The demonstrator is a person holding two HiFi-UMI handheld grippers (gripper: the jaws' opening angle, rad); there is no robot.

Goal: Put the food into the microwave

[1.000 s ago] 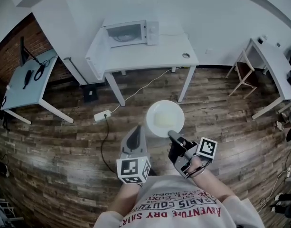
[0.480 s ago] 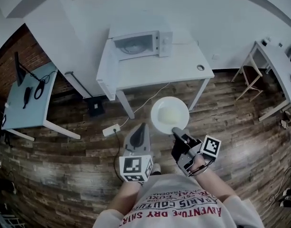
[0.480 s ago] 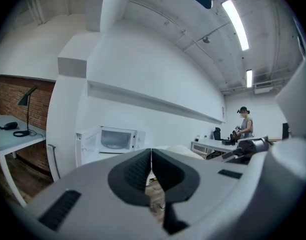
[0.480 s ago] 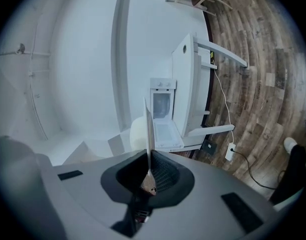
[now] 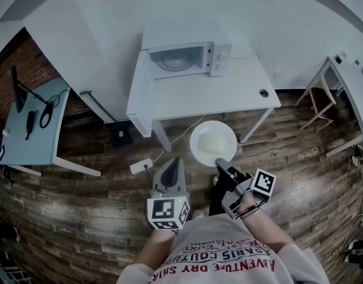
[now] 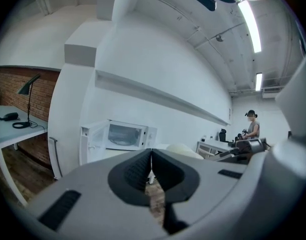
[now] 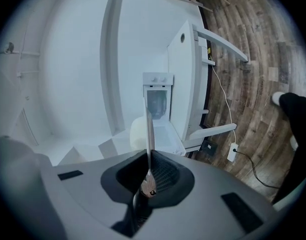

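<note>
Reading upside down, the shirt (image 5: 219,259) print shows "DRY". Right gripper (image 5: 219,162) clamps the plate (image 5: 196,139) rim, holding food (image 5: 214,144) above the floor (image 5: 80,206) near the microwave (image 5: 187,58); left gripper (image 5: 174,161) jaws closed, empty.

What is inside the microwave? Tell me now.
The microwave stands open; inside, only a round turntable shows, no food. Its ceiling and near corners are covered by its own top.

light: bright, even | source: ceiling tubes (image 6: 250,26) | edges: fisheye-bent, dark corners
</note>
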